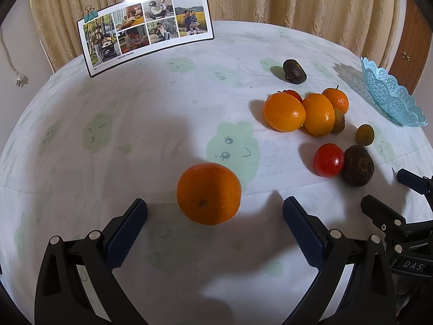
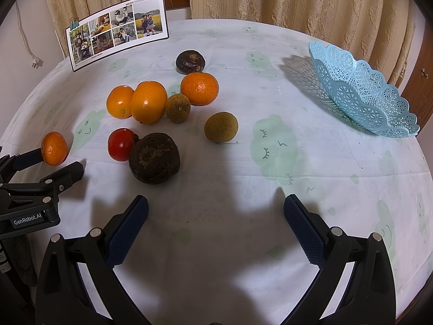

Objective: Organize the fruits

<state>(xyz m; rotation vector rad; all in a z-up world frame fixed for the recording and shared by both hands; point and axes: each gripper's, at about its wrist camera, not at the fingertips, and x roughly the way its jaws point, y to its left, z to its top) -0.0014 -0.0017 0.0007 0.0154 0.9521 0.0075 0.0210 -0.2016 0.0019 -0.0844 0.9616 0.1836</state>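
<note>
round dimpled orange mandarin (image 1: 209,193), stem scar showing

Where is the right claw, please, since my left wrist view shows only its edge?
Observer: The right claw is open, with only cloth between its fingers.
Operator: Thank you. What is half hidden behind the big oranges?
Observer: A brownish-green fruit, seen whole here, sits between a big orange and the mandarin.
Operator: And the basket, which my view crops?
Observer: The basket shows its whole scalloped rim, off to the right of all the fruit, and no fruit touches it.
</note>
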